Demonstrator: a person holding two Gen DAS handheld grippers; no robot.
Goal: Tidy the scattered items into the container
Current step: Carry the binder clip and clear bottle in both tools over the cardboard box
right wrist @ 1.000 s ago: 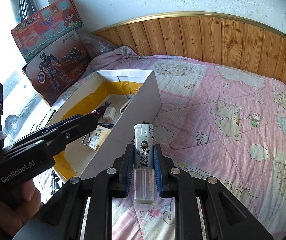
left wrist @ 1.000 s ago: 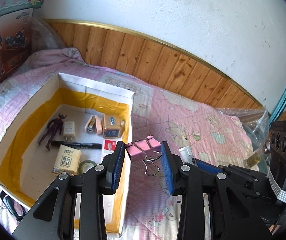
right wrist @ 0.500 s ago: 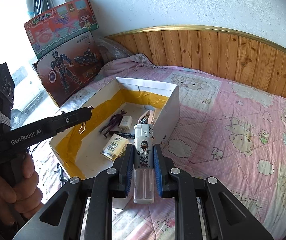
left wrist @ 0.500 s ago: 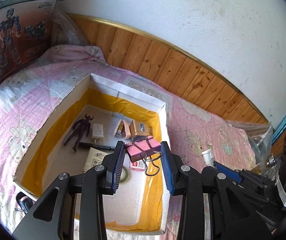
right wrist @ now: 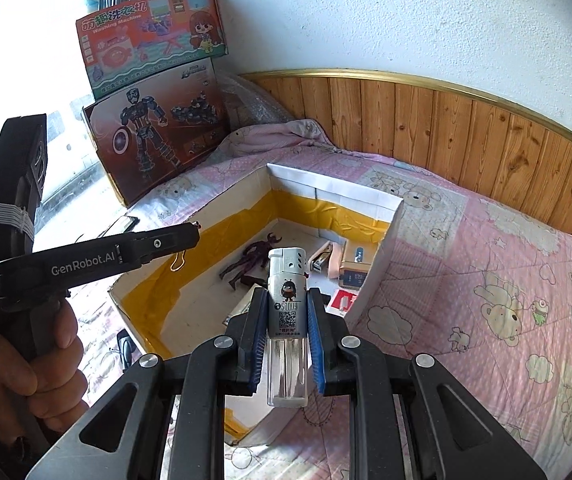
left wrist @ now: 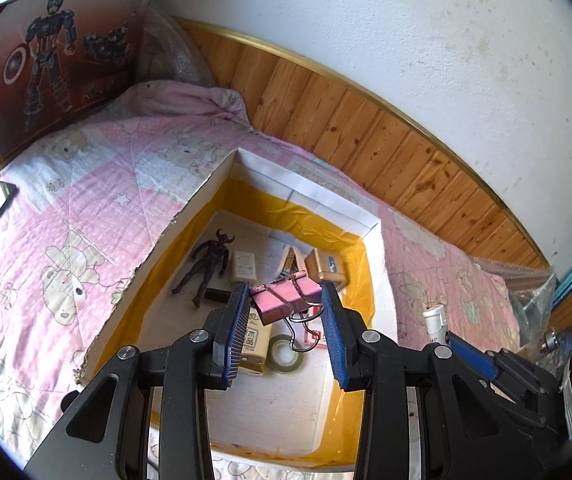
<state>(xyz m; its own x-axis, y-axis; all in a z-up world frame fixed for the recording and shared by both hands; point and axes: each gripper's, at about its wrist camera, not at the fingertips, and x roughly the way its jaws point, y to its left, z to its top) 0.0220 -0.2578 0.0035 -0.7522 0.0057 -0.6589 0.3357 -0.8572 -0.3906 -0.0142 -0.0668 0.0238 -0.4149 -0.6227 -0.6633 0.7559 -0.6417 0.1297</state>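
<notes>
There were two grippers: the left gripper (left wrist: 286, 300) bore one pink binder clip (left wrist: 283, 300), the right gripper (right wrist: 287, 316) one lighter (right wrist: 288, 320). Beyond their fingertips stood one cardboard box (left wrist: 326, 196) and two toy cartons (right wrist: 153, 92). Below the clip lay one dark figurine (left wrist: 205, 268), one tape roll (left wrist: 284, 356) and one white charger (left wrist: 243, 266).

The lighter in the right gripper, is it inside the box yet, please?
Not yet: the lighter stays clamped in the right gripper, above the box.

lying in the box (left wrist: 302, 190) on the bed (left wrist: 65, 216): figure (left wrist: 205, 264) at left, charger (left wrist: 244, 266) beside it, tape roll (left wrist: 286, 356) nearer. hanging above the box, between the left gripper (left wrist: 286, 320) pads: binder clip (left wrist: 283, 300). standing behind the bed: toy boxes (right wrist: 157, 120).
</notes>
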